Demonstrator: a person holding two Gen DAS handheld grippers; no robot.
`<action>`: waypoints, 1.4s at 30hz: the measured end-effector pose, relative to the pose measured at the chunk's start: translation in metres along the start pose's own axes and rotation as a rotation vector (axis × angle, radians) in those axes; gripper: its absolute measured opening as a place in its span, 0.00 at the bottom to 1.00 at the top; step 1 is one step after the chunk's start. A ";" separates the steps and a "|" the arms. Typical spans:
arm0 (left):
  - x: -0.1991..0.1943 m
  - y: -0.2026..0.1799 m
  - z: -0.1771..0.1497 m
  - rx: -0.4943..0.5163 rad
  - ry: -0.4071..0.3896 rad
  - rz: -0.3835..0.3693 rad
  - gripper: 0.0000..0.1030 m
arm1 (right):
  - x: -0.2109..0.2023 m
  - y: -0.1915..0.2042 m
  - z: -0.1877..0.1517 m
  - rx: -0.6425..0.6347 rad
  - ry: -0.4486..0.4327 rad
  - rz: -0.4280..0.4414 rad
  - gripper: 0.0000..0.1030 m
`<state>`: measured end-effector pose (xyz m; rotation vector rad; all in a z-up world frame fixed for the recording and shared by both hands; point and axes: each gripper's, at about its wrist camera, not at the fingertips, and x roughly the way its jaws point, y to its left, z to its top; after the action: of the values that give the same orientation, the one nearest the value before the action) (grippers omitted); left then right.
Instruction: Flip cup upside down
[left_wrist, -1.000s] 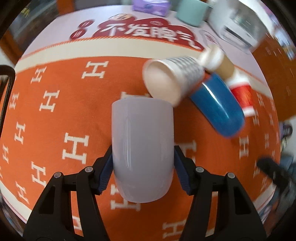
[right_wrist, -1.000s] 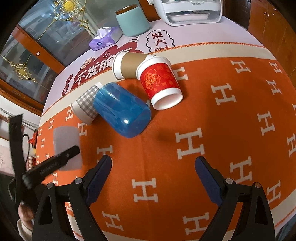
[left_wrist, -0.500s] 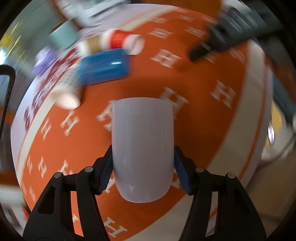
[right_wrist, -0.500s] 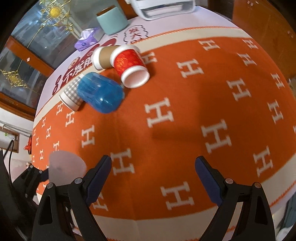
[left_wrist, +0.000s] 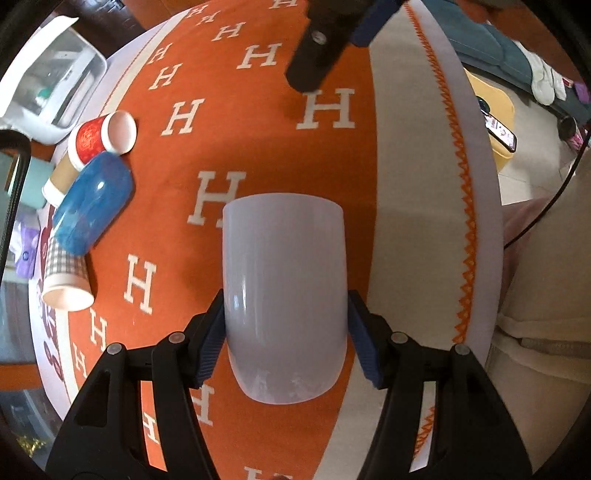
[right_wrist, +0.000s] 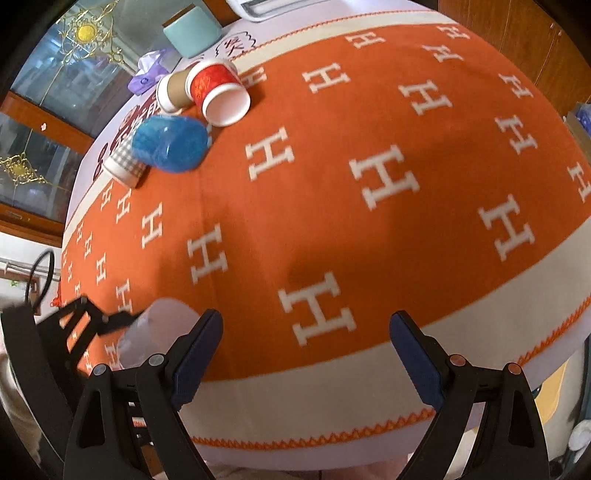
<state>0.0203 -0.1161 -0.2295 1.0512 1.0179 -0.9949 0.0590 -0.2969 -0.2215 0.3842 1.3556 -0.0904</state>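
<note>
A pale lilac cup (left_wrist: 284, 291) is clamped between the blue pads of my left gripper (left_wrist: 286, 332), its rim pointing away from the camera, held above the orange cloth near the table's front edge. In the right wrist view the cup (right_wrist: 155, 332) shows blurred at the lower left, partly hidden by a finger. My right gripper (right_wrist: 306, 354) is open and empty above the cloth's front edge. It also shows at the top of the left wrist view (left_wrist: 325, 48).
Lying on the orange H-patterned tablecloth (right_wrist: 369, 184) are a blue cup (right_wrist: 170, 147), a red paper cup (right_wrist: 218, 92), a brown paper cup (right_wrist: 171, 90) and a checked paper cup (right_wrist: 123, 164). A teal canister (right_wrist: 192, 31) and a white appliance (left_wrist: 48, 92) stand at the back.
My left gripper has swung with the lilac cup, so the lying cups slid to the left of its view and the table's front edge appeared. My right gripper drew back toward the front edge.
</note>
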 end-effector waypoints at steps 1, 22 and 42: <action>-0.001 -0.001 0.001 0.000 -0.003 0.003 0.63 | 0.000 0.000 -0.003 0.000 0.003 0.005 0.91; -0.101 0.052 -0.049 -0.486 -0.099 0.051 0.82 | -0.031 0.092 -0.002 -0.410 -0.037 0.035 0.88; -0.095 0.060 -0.160 -1.310 -0.065 0.082 0.62 | -0.010 0.228 -0.053 -1.263 0.028 -0.035 0.87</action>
<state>0.0302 0.0641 -0.1555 -0.0381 1.2404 -0.1350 0.0719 -0.0688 -0.1712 -0.7020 1.1985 0.7197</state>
